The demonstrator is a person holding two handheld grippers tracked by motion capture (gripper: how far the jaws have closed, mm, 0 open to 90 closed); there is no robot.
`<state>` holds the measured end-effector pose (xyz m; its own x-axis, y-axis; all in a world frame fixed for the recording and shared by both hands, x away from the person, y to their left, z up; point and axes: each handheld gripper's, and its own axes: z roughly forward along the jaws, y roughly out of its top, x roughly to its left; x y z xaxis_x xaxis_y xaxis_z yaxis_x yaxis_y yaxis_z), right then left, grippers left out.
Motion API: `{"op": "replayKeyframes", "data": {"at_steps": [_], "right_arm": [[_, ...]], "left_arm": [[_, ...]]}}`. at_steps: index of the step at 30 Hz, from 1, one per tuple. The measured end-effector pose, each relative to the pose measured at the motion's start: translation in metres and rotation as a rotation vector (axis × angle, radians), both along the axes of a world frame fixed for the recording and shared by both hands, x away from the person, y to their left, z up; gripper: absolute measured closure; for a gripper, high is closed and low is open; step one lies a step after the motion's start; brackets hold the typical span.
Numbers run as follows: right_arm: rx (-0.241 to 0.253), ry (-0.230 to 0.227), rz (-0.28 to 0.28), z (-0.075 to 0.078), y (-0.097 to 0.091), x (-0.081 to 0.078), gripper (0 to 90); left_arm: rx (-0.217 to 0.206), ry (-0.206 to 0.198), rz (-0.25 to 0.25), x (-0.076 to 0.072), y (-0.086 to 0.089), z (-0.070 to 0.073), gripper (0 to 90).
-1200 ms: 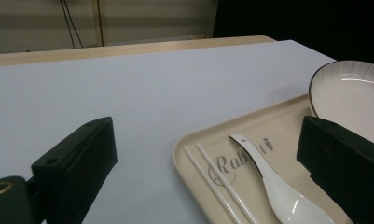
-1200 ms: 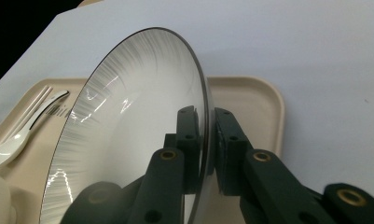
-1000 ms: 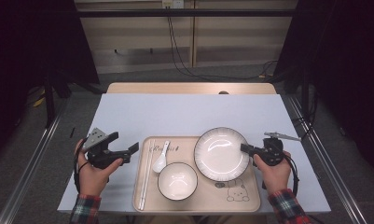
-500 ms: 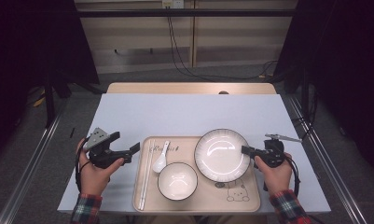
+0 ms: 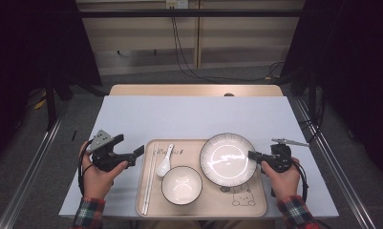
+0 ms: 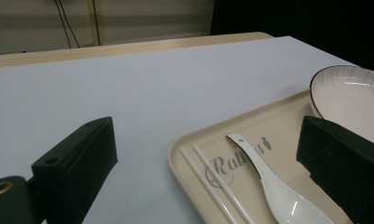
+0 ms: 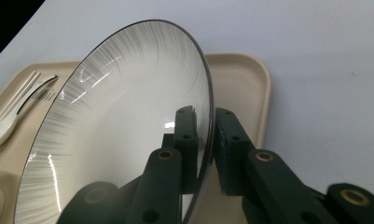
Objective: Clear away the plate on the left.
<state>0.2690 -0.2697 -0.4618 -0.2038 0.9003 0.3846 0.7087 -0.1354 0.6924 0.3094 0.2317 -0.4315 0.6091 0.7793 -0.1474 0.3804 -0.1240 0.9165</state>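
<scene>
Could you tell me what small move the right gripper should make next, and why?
Probably lift the plate slightly. The right gripper is shut on its rim, and it sits on the tray close to the bowl, so a short lift should clear both.

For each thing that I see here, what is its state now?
Plate: on the tray, rim clamped by the right claw.
Bowl: upright, empty.
Spoon: lying on the tray.
Chopsticks: lying by the tray's left edge.
Tray: flat on the table.
Left claw: open, holding nothing.
</scene>
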Motion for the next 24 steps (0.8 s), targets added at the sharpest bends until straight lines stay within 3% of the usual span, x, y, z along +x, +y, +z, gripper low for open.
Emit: {"op": "replayKeyframes", "data": {"at_steps": [24], "right_arm": [[-0.024,0.009,0.003,-0.0038,-0.0028,-0.0039,79.4]], "left_arm": [[-0.003,0.005,-0.013,0.0041,-0.0041,-0.0011,5.0]]}}
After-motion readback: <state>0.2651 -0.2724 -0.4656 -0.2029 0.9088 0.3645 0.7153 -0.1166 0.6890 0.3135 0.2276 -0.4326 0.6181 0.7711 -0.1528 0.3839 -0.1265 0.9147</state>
